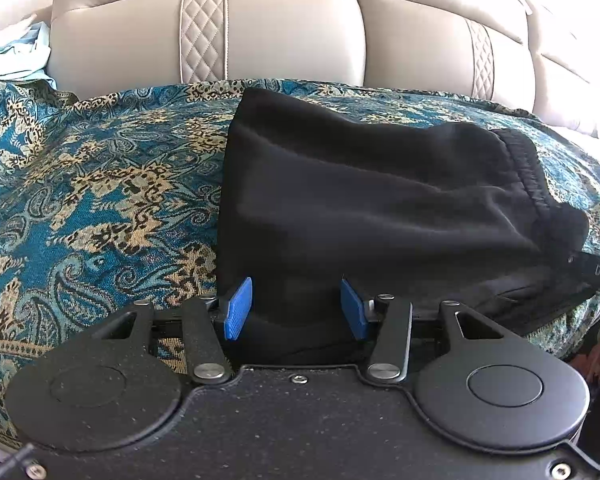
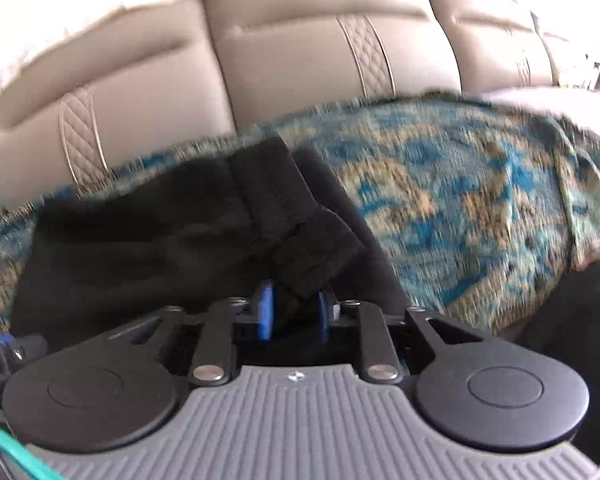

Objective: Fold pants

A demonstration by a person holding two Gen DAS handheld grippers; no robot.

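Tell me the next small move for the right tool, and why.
Probably lower the right tool and let go. It grips a cuffed edge of the black pants, already doubled into a stack on the patterned cover. The left tool is open at the stack's near edge, holding nothing. The right view is blurred, so the exact alignment is unclear.

A home living room: beige leather sofa, paisley throw.

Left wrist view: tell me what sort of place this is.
Probably a living room: a beige leather sofa with quilted strips, its seat draped in a teal paisley throw, black pants on top.
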